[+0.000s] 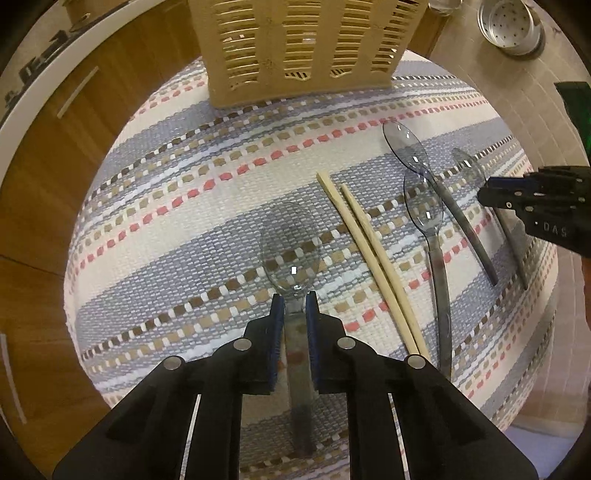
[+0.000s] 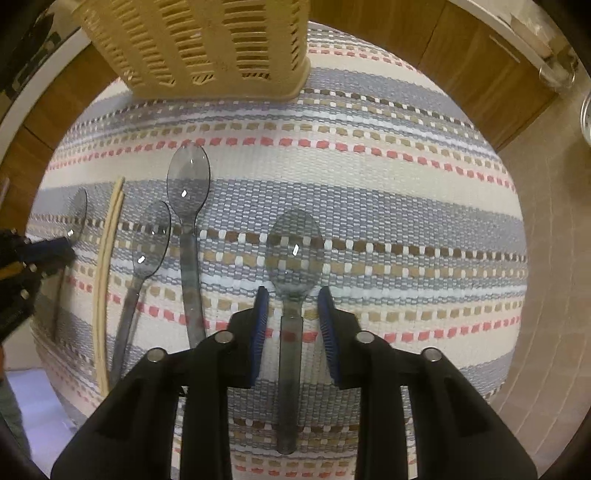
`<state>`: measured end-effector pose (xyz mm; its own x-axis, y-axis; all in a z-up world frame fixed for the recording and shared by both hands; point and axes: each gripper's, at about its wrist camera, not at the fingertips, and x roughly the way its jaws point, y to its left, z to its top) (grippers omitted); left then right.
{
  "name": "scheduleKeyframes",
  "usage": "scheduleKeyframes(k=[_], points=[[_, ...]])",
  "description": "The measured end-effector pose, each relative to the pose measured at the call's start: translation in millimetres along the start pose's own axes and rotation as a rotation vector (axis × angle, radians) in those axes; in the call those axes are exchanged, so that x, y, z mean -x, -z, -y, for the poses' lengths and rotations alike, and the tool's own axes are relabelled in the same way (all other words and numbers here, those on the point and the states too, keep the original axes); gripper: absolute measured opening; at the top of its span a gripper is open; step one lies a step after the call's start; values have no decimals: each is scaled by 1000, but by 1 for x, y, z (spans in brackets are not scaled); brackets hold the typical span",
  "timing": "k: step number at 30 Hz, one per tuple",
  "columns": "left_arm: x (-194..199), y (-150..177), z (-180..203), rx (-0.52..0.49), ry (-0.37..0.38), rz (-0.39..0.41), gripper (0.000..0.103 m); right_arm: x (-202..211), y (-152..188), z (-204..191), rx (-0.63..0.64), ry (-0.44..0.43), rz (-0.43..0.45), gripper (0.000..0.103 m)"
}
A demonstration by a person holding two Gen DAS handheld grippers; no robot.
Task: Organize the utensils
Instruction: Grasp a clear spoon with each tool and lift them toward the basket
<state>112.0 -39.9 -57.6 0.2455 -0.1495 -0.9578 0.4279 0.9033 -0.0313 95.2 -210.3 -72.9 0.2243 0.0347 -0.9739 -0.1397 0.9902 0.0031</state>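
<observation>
My left gripper (image 1: pixel 295 301) is shut on the neck of a clear plastic spoon (image 1: pixel 290 247) lying on the striped mat (image 1: pixel 184 229). My right gripper (image 2: pixel 293 299) is open, its blue pads either side of another clear spoon (image 2: pixel 294 251) without touching it. A pair of wooden chopsticks (image 1: pixel 369 251) and two more clear spoons (image 1: pixel 424 214) (image 1: pixel 406 144) lie between them; they also show in the right wrist view as the chopsticks (image 2: pixel 105 258) and the spoons (image 2: pixel 151 240) (image 2: pixel 188 181). A beige slatted utensil basket (image 1: pixel 299 44) stands at the mat's far edge, and shows in the right wrist view (image 2: pixel 207 40).
The mat lies on a tiled counter (image 1: pixel 517 92) with wooden cabinet fronts (image 1: pixel 55 166) behind. A perforated metal cup (image 1: pixel 511 26) stands at the far right. The right gripper's body (image 1: pixel 535 203) shows at the left view's right edge, the left gripper's body (image 2: pixel 26 266) at the right view's left edge.
</observation>
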Motion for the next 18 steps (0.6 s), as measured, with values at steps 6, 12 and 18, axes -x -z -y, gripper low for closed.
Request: scheduleKeyframes(k=[6, 12, 18], points=[[4, 5, 1, 27, -16, 76, 10, 3, 3, -7, 13, 7, 17, 10], [34, 27, -2, 70, 57, 223, 10, 28, 16, 4, -12, -63, 122, 10], [84, 32, -4, 107, 110, 441, 10, 76, 32, 2, -1, -130, 305, 10]])
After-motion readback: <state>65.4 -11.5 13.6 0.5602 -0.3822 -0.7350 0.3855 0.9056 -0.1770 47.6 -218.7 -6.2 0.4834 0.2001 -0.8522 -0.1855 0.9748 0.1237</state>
